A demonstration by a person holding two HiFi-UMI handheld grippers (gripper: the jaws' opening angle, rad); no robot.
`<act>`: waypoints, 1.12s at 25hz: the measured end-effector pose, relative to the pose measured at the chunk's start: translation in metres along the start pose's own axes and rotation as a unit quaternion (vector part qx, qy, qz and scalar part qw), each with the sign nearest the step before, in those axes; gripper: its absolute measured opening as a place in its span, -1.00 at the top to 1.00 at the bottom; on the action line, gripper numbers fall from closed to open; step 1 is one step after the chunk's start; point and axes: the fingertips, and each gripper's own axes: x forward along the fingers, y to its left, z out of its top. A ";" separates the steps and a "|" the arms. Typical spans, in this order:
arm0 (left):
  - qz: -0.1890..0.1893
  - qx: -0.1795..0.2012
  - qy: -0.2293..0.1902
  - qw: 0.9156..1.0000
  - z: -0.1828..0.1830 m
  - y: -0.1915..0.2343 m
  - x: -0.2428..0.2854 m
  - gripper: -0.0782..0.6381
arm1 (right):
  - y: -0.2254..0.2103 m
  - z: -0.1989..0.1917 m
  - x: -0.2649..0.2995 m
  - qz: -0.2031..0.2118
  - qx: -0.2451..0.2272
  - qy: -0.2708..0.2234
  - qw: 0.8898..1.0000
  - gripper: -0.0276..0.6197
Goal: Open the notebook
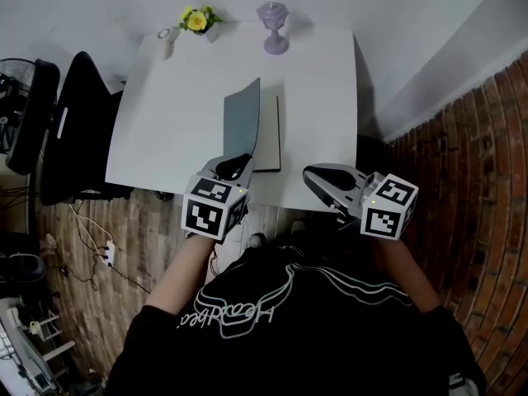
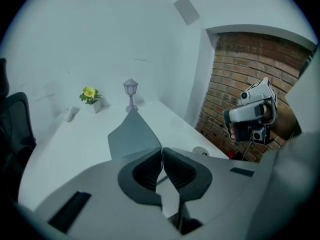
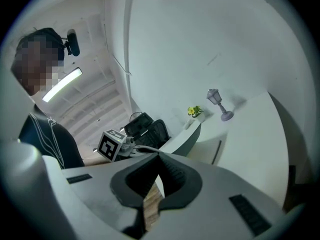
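The notebook (image 1: 271, 135) lies near the front middle of the white table (image 1: 173, 122). Its grey cover (image 1: 242, 122) is raised and stands nearly upright on the left side. My left gripper (image 1: 238, 166) is shut on the cover's near edge. In the left gripper view the cover (image 2: 133, 134) rises from between the closed jaws (image 2: 162, 157). My right gripper (image 1: 313, 177) hovers by the table's front edge, right of the notebook, shut with nothing in it (image 3: 159, 157). From the right gripper view the cover (image 3: 216, 151) shows edge-on.
A yellow flower in a pot (image 1: 196, 21), a purple lamp (image 1: 273, 25) and a small white object (image 1: 167, 41) stand along the table's far edge. A black chair (image 1: 74, 122) sits left of the table. A brick wall (image 1: 470, 139) runs along the right.
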 end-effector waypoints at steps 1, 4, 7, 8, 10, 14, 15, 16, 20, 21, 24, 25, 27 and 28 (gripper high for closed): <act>-0.003 -0.003 -0.005 1.000 0.001 0.004 -0.005 0.67 | 0.005 0.001 0.004 0.000 0.000 -0.002 1.000 0.91; -0.011 -0.016 -0.026 0.999 0.004 0.014 -0.018 0.67 | 0.018 -0.001 0.016 -0.001 -0.005 0.001 1.000 0.91; -0.013 -0.023 -0.039 0.999 0.003 0.026 -0.031 0.67 | 0.028 -0.002 0.027 -0.004 -0.014 0.003 1.000 0.91; -0.012 -0.025 -0.041 0.999 0.002 0.031 -0.036 0.67 | 0.032 -0.002 0.030 -0.006 -0.014 0.001 1.000 0.91; -0.010 -0.033 -0.048 0.998 0.000 0.041 -0.045 0.67 | 0.038 -0.004 0.035 -0.009 -0.015 -0.001 1.000 0.91; -0.007 -0.054 -0.064 0.996 -0.005 0.061 -0.059 0.67 | 0.048 -0.006 0.046 -0.017 -0.021 0.000 1.000 0.91; -0.005 -0.058 -0.067 0.996 -0.007 0.066 -0.062 0.67 | 0.050 -0.006 0.049 -0.019 -0.022 -0.001 1.000 0.91; -0.004 -0.063 -0.070 0.996 -0.009 0.071 -0.065 0.67 | 0.053 -0.006 0.051 -0.020 -0.022 -0.002 1.000 0.91; -0.004 -0.086 -0.078 0.993 -0.019 0.092 -0.075 0.67 | 0.063 -0.007 0.060 -0.024 -0.019 -0.011 0.999 0.91; -0.006 -0.092 -0.078 0.993 -0.021 0.097 -0.077 0.67 | 0.065 -0.008 0.062 -0.027 -0.018 -0.012 0.999 0.91; -0.011 -0.110 -0.078 0.991 -0.030 0.112 -0.081 0.67 | 0.067 -0.014 0.067 -0.039 -0.013 -0.014 0.999 0.91; -0.012 -0.114 -0.077 0.990 -0.033 0.116 -0.082 0.66 | 0.068 -0.016 0.068 -0.041 -0.011 -0.016 0.999 0.91; -0.014 -0.120 -0.071 0.990 -0.040 0.125 -0.083 0.66 | 0.069 -0.019 0.071 -0.047 -0.008 -0.022 0.999 0.91; -0.014 -0.123 -0.068 0.990 -0.044 0.129 -0.083 0.66 | 0.070 -0.020 0.072 -0.051 -0.007 -0.024 0.998 0.91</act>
